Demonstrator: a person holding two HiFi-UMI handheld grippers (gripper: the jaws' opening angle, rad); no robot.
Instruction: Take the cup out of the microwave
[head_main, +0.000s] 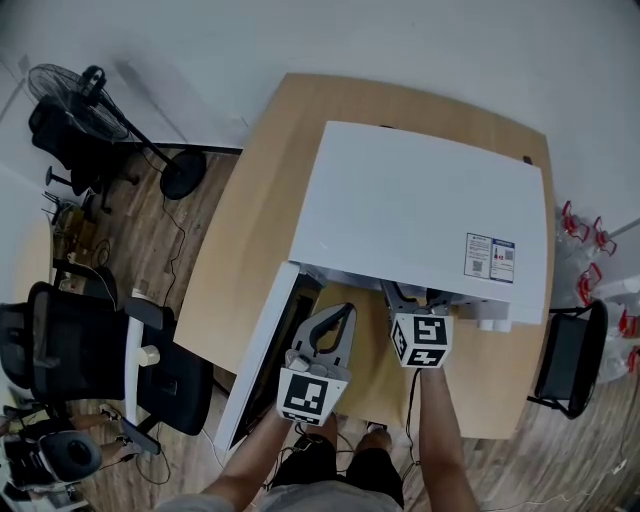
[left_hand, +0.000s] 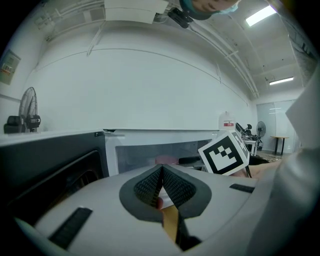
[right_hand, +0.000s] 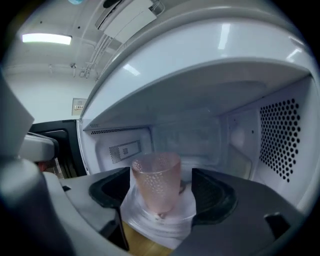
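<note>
A pink translucent cup (right_hand: 156, 182) stands upright on the glass turntable (right_hand: 145, 222) inside the white microwave (head_main: 420, 210). My right gripper (right_hand: 160, 200) reaches into the cavity with its jaws wide apart. The cup stands between the pads (right_hand: 114, 187) with a gap on each side. In the head view the right gripper (head_main: 412, 293) pokes under the microwave's front edge. My left gripper (head_main: 338, 312) hovers in front of the opening, shut with nothing in it. In the left gripper view the left gripper (left_hand: 161, 172) faces the cavity, where the cup (left_hand: 166, 159) shows faintly.
The microwave door (head_main: 262, 355) hangs open to the left, close beside the left gripper. The microwave sits on a wooden table (head_main: 250, 220). On the floor stand a fan (head_main: 90, 100), an office chair (head_main: 90, 350) at the left and a black chair (head_main: 570, 360) at the right.
</note>
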